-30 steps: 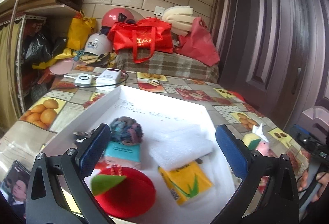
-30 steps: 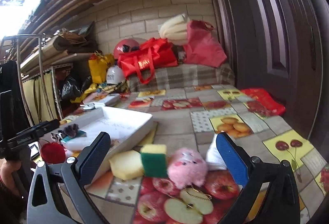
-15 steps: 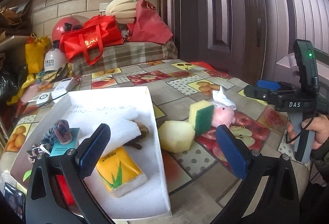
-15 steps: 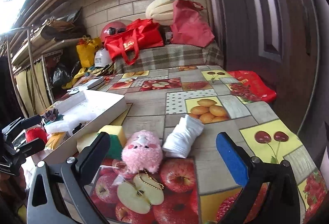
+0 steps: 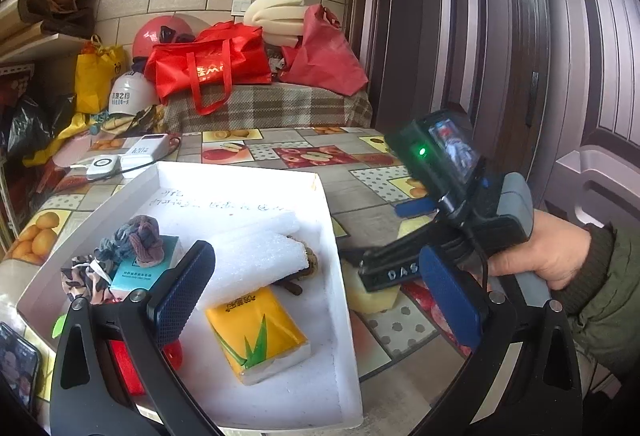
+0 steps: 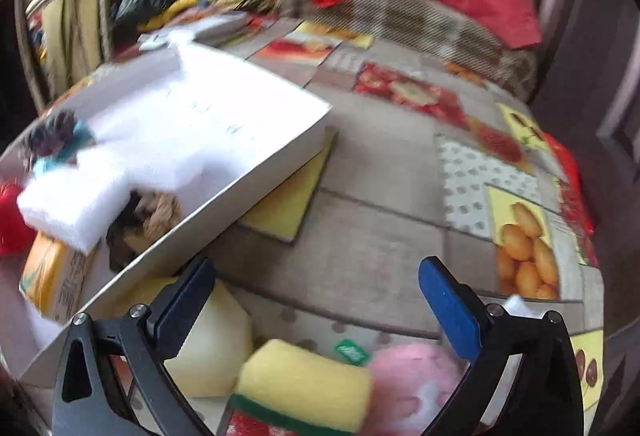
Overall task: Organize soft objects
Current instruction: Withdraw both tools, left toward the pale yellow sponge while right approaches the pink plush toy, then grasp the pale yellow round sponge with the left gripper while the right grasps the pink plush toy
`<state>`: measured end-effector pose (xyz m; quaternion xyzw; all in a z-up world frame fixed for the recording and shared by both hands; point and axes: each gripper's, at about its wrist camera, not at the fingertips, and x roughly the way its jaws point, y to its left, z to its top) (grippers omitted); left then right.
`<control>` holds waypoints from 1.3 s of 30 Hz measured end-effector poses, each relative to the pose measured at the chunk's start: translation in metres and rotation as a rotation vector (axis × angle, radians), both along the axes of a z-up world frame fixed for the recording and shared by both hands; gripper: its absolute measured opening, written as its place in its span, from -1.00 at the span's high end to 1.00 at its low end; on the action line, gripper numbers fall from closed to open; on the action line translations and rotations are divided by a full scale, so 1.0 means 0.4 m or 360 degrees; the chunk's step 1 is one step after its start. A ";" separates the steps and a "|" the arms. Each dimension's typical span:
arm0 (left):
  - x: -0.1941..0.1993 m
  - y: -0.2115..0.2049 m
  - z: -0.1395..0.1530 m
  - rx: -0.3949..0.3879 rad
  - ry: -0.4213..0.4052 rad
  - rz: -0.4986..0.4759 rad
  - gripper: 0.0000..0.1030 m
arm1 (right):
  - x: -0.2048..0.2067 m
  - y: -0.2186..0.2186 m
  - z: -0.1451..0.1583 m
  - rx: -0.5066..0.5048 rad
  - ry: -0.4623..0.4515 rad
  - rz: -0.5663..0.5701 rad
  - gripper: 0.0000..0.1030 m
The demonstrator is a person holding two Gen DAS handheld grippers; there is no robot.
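Note:
A white foam tray [image 5: 344, 276] holds a white foam block [image 5: 256, 256], a yellow tissue pack [image 5: 256, 332], a teal tissue pack [image 5: 136, 272] and knitted scrunchies [image 5: 138, 240]. My left gripper [image 5: 316, 292] is open and empty above the tray's near right part. My right gripper [image 6: 316, 300] is open and empty, low over a yellow-green sponge [image 6: 304, 384], a pale yellow sponge [image 6: 212, 348] and a pink plush toy [image 6: 412, 376] on the table just right of the tray [image 6: 224, 192]. The right gripper body [image 5: 448, 196] shows in the left wrist view.
The table wears a fruit-print cloth [image 6: 400, 196]. Red bags [image 5: 208, 68], helmets [image 5: 132, 96] and foam [image 5: 276, 16] pile at the back. A power bank and charger [image 5: 132, 156] lie behind the tray. A phone [image 5: 16, 364] lies at the near left. A dark door [image 5: 520, 36] stands on the right.
My right gripper has dropped and moved left, close over the sponges and plush toy. My left gripper has swung back left over the tray; the right gripper now fills its right side.

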<state>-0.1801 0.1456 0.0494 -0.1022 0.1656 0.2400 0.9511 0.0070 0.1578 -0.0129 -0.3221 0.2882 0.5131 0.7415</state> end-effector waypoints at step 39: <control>0.307 -0.245 -0.094 -0.0064 0.0702 -0.0840 -0.83 | 0.076 -0.495 0.033 0.0380 0.0350 -0.0127 -0.82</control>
